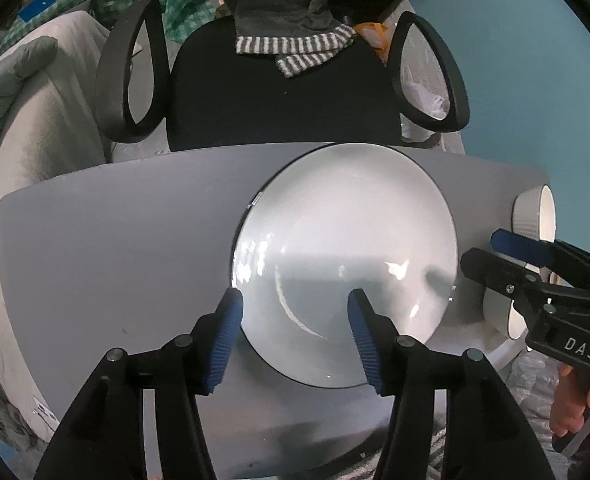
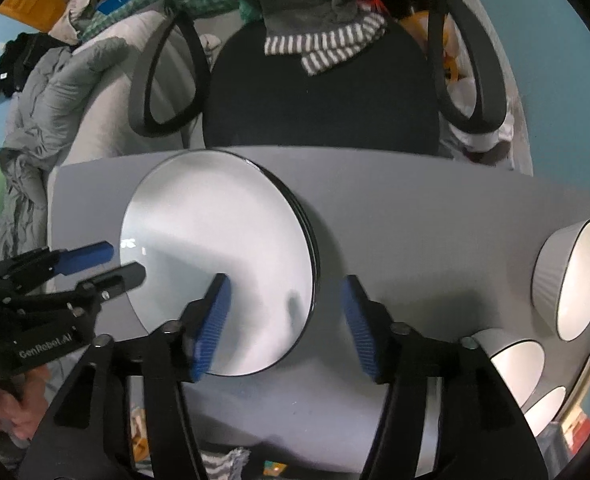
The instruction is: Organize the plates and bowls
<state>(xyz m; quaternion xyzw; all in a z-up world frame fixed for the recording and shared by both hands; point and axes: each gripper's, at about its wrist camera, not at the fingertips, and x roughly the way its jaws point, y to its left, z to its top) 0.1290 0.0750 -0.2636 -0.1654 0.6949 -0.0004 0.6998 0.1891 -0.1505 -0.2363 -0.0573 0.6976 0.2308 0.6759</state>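
A stack of white plates with dark rims (image 1: 343,264) (image 2: 215,240) lies on the grey table (image 1: 115,260) (image 2: 415,220). My left gripper (image 1: 295,300) (image 2: 126,260) hovers open over the stack's left rim, and its pads do not touch the rim. My right gripper (image 2: 286,284) (image 1: 481,250) stands open over the right rim, with the plate edge in the gap between its fingers and nothing pressed. Three white ribbed bowls (image 2: 571,280) (image 2: 515,360) (image 2: 545,408) sit at the table's right end; two of them (image 1: 531,216) (image 1: 499,312) show in the left wrist view.
A black office chair (image 1: 283,96) (image 2: 323,100) with a striped cloth (image 1: 295,46) draped on it stands just behind the table's far edge. Grey bedding (image 2: 55,92) lies to the left. A hand (image 1: 575,400) holds the right gripper's handle.
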